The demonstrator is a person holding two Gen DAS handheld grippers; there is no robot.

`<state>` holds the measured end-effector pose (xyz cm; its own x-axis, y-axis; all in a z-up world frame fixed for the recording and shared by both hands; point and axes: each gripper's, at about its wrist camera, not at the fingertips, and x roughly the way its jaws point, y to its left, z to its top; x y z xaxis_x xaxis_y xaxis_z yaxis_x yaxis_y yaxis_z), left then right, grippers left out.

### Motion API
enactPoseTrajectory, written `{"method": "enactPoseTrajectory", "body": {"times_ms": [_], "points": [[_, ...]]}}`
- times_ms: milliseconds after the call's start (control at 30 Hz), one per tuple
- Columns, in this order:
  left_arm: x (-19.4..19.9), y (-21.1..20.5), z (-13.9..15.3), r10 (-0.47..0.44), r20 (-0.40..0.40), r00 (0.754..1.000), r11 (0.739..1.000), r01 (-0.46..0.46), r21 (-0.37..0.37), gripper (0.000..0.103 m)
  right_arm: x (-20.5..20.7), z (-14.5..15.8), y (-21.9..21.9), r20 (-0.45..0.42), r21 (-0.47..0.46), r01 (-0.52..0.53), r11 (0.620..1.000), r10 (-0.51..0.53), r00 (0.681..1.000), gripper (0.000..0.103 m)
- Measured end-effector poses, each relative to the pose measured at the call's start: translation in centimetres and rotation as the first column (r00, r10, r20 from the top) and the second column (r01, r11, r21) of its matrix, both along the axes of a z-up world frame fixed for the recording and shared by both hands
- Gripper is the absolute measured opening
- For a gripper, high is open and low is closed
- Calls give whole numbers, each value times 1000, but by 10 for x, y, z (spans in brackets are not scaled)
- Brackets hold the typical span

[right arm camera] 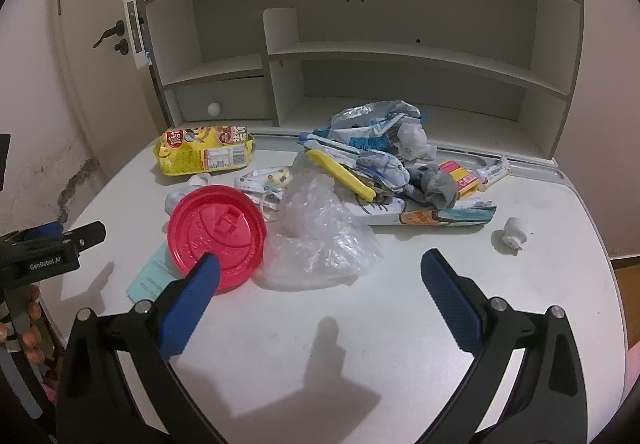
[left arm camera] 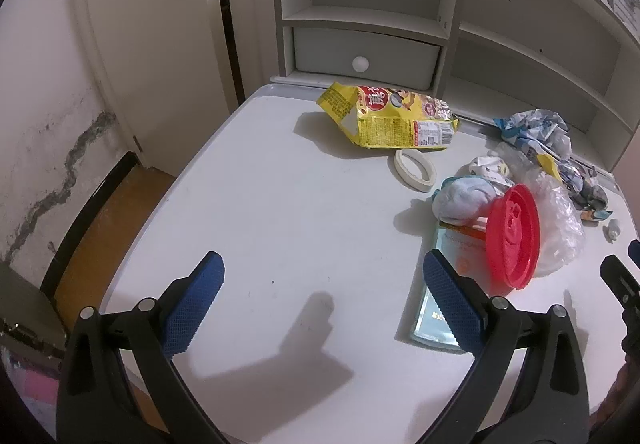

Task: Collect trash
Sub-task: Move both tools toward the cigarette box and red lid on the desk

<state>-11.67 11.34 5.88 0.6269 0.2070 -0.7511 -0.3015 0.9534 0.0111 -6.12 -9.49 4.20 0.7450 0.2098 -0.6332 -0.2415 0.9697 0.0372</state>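
Red lid [right arm camera: 217, 238]: light, stiff plastic, tilted up on the desk [right arm camera: 400, 324], best pinched at the rim. Just right of lid, clear bag [right arm camera: 320, 236] (flimsy, slippery). Behind lid, yellow snack bag [right arm camera: 204, 155]. Left gripper [left arm camera: 320, 292] and right gripper [right arm camera: 320, 280] both spread, empty.

Pale green leaflet [right arm camera: 150, 278] partly under red lid [right arm camera: 218, 236]; snack bag [right arm camera: 204, 154] print unreadable.

White desk [right arm camera: 400, 324] bears snack bag [right arm camera: 204, 155], red lid [right arm camera: 216, 232], wrappers [right arm camera: 372, 132].
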Motion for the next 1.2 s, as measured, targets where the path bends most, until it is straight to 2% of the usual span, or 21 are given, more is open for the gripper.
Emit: {"method": "enactPoseTrajectory", "body": {"times_ms": [733, 1200], "points": [[-27, -5, 10, -7, 13, 1000, 1000, 7, 21, 97, -24, 10, 2, 24, 6, -18, 1000, 18, 1000, 97], [-10, -35, -22, -65, -77, 995, 997, 68, 33, 97, -9, -2, -20, -6, 19, -4, 1000, 4, 1000, 97]]}}
